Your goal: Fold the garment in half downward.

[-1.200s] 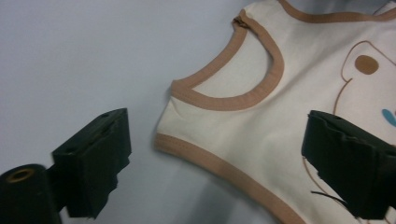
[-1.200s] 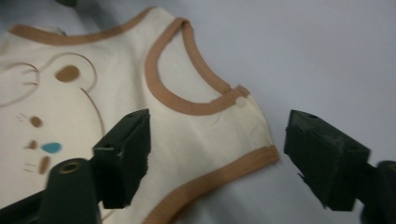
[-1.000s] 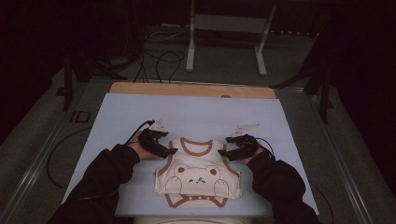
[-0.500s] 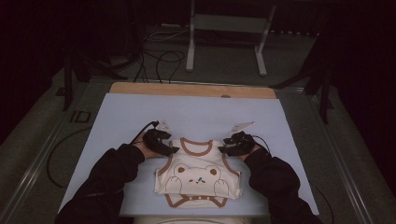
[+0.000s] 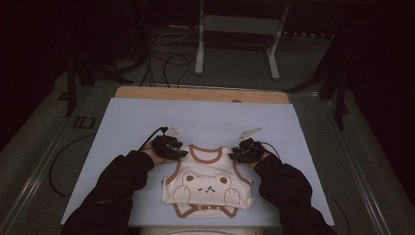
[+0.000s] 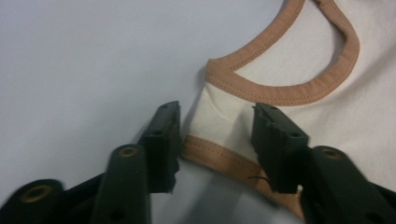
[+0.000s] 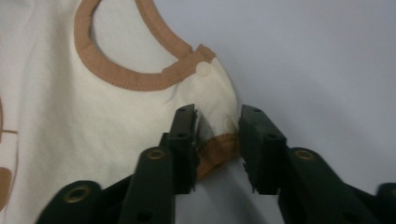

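My left claw [image 6: 217,140] and right claw [image 7: 217,140], jaws just closing, each straddle a shoulder of the cream brown-trimmed bear bodysuit [image 5: 208,183], fabric bunching between them.

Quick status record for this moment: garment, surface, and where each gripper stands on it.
garment: cream baby vest with brown trim and a bear print, lying flat, neck hole away from the person
surface: pale blue mat on the table
left gripper: at the vest's left shoulder, jaws have just been closing, shoulder strap between them, gap visible beside each pad, no squeeze yet
right gripper: at the right shoulder, jaws have just been closing, brown armhole edge bunched between the pads
snap button: on the right shoulder by the neck trim
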{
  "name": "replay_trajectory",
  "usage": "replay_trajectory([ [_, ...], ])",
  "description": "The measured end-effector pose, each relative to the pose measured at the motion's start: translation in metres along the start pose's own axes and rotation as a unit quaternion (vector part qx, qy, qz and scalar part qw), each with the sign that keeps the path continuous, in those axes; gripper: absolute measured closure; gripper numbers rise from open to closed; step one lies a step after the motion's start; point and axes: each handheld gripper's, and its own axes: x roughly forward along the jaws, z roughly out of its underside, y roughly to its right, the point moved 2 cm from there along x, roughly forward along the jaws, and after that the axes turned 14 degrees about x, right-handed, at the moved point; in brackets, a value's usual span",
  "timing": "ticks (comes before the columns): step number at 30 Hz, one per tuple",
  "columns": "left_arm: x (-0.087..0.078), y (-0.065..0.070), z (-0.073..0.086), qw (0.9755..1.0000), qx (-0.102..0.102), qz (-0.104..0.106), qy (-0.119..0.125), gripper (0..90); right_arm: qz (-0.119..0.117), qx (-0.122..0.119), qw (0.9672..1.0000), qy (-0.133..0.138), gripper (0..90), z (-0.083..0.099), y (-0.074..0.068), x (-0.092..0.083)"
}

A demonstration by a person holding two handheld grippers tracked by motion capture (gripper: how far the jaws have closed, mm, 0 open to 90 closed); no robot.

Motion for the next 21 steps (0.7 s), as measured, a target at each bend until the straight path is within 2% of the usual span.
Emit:
replay_trajectory([
  [4, 0.001, 0.002, -0.002, 1.0, -0.004, 0.006, 0.003, 70.5, -0.006, -0.001, 1.0, -0.006, 77.2, 0.0, -0.002, 0.0],
  [5, 0.001, 0.003, -0.003, 0.9999, -0.003, 0.016, 0.004, 76.1, -0.007, -0.001, 1.0, -0.007, 78.3, -0.001, -0.002, 0.0],
  [7, 0.002, 0.005, -0.004, 0.9997, -0.007, 0.024, 0.006, 84.3, -0.005, 0.001, 0.9999, -0.009, 79.6, -0.001, -0.004, 0.0],
  [14, -0.002, 0.007, -0.006, 0.9994, -0.002, 0.03, 0.015, 87.2, -0.011, 0.008, 0.9998, -0.012, 80.8, -0.001, -0.004, -0.002],
  [20, -0.011, 0.009, -0.012, 0.9992, 0.002, 0.031, 0.025, 87.3, -0.017, 0.009, 0.9998, -0.005, 80.8, -0.001, -0.002, -0.005],
  [21, -0.015, 0.009, -0.014, 0.9991, 0.009, 0.033, 0.027, 87.3, -0.016, 0.01, 0.9998, -0.004, 80.8, -0.002, -0.002, -0.007],
])
